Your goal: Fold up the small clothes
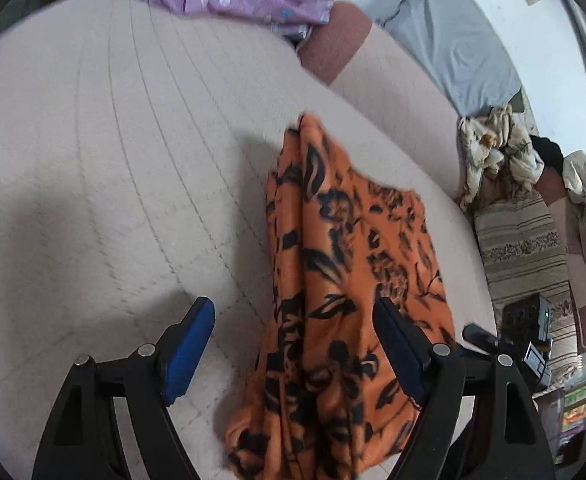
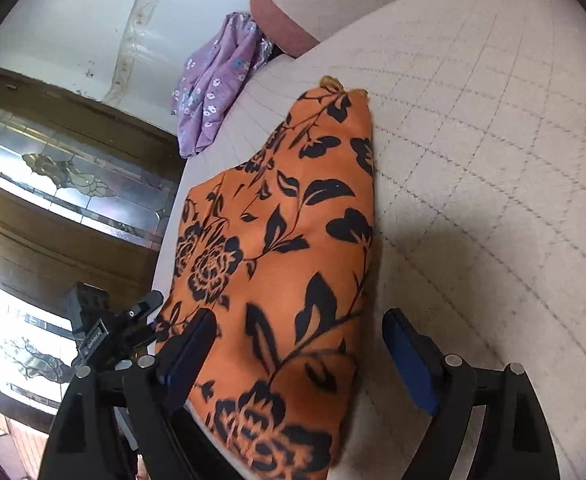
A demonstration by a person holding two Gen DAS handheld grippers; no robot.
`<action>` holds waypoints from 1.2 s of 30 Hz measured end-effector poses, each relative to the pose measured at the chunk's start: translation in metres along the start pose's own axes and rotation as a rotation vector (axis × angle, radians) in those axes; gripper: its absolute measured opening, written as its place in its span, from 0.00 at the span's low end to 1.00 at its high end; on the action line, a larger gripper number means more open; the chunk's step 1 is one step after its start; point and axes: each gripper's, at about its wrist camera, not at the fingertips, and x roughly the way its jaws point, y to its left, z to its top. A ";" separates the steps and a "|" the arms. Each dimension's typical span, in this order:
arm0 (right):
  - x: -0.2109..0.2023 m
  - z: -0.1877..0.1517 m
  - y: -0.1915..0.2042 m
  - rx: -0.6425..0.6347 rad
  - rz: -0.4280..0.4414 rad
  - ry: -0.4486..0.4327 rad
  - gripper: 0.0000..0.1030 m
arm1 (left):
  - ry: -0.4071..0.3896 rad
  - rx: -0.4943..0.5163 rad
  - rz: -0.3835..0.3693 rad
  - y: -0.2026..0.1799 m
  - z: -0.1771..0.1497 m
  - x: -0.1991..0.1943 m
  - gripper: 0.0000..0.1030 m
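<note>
On quilted bed (image 1: 113,160), centre-right of left view: orange garment (image 1: 345,280) lying folded lengthwise. Left gripper (image 1: 293,336) jaws wide, holding nothing; right gripper (image 2: 301,344) likewise, cloth beneath, unpinched. Judged: between folds; next move calls for pinching near end, carrying it over. Left view alone shows grey pillow (image 1: 453,40); right view alone shows glass cabinet (image 2: 53,168). Purple garment (image 2: 213,84) upper left.

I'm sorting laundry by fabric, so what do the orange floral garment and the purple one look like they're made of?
Orange floral garment: thin, smooth woven fabric, probably a light synthetic or rayon; it drapes in soft folds with a faint sheen. Purple garment: light matte printed cloth, perhaps cotton; crumpled.
</note>
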 end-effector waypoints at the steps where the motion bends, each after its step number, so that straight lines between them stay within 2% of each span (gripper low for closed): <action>1: 0.008 0.002 -0.003 0.017 0.013 0.012 0.85 | 0.024 -0.009 -0.002 0.003 -0.001 0.007 0.78; 3: 0.024 0.005 -0.004 0.023 0.047 0.036 0.84 | 0.012 0.023 0.006 0.000 -0.002 0.009 0.75; 4: 0.028 0.006 0.000 -0.002 0.042 0.037 0.81 | 0.019 0.036 0.022 -0.002 -0.003 0.010 0.66; 5: 0.032 0.008 0.004 -0.028 0.026 0.046 0.57 | 0.040 0.045 0.010 -0.005 -0.003 0.013 0.33; 6: 0.039 0.010 0.008 -0.046 -0.009 0.072 0.45 | 0.060 0.038 -0.019 -0.007 -0.003 0.015 0.29; 8: 0.040 0.013 0.022 -0.105 -0.036 0.078 0.37 | 0.032 0.087 0.011 -0.018 -0.004 0.012 0.27; 10: 0.029 0.016 0.045 -0.199 -0.069 0.060 0.36 | 0.002 0.095 -0.002 -0.028 -0.005 0.004 0.24; 11: 0.024 0.018 0.052 -0.220 -0.071 0.052 0.35 | -0.025 0.089 -0.050 -0.034 -0.003 -0.002 0.22; 12: 0.013 0.021 0.064 -0.261 -0.079 0.027 0.35 | -0.048 0.097 -0.080 -0.042 -0.001 -0.007 0.22; 16: -0.027 0.038 0.087 -0.345 -0.097 -0.059 0.35 | -0.135 0.194 -0.119 -0.095 0.015 -0.017 0.22; 18: -0.051 0.054 0.084 -0.360 -0.119 -0.112 0.35 | -0.150 0.204 -0.124 -0.112 0.024 -0.006 0.28; 19: -0.060 0.061 0.076 -0.340 -0.124 -0.127 0.35 | -0.124 0.176 -0.115 -0.116 0.029 0.008 0.33; 21: -0.071 0.077 0.039 -0.248 -0.149 -0.149 0.38 | -0.047 0.126 -0.071 -0.115 0.033 0.039 0.75; 22: -0.068 0.083 0.016 -0.193 -0.162 -0.122 0.43 | -0.024 0.099 -0.011 -0.110 0.032 0.054 0.77; 23: -0.063 0.088 -0.012 -0.114 -0.170 -0.080 0.56 | -0.005 0.071 0.048 -0.104 0.028 0.066 0.77; 24: -0.054 0.089 -0.057 0.020 -0.218 -0.026 0.61 | 0.023 0.053 0.065 -0.098 0.024 0.075 0.77; 25: -0.053 0.086 -0.078 0.075 -0.277 -0.019 0.62 | 0.028 0.043 0.064 -0.095 0.021 0.076 0.77; 27: -0.069 0.073 -0.096 0.107 -0.203 -0.085 0.64 | 0.000 0.057 0.053 -0.096 0.015 0.068 0.77; 30: -0.096 0.067 -0.075 0.024 -0.250 -0.193 0.65 | -0.038 0.122 0.027 -0.114 0.011 0.055 0.77; 33: -0.110 0.067 -0.034 -0.079 -0.170 -0.255 0.66 | -0.093 0.227 0.005 -0.140 0.001 0.041 0.77; 34: -0.111 0.067 -0.020 -0.114 -0.139 -0.259 0.68 | -0.099 0.275 0.033 -0.147 -0.004 0.043 0.77; 36: -0.104 0.067 0.004 -0.182 -0.050 -0.234 0.79 | -0.041 0.335 0.165 -0.140 -0.013 0.060 0.77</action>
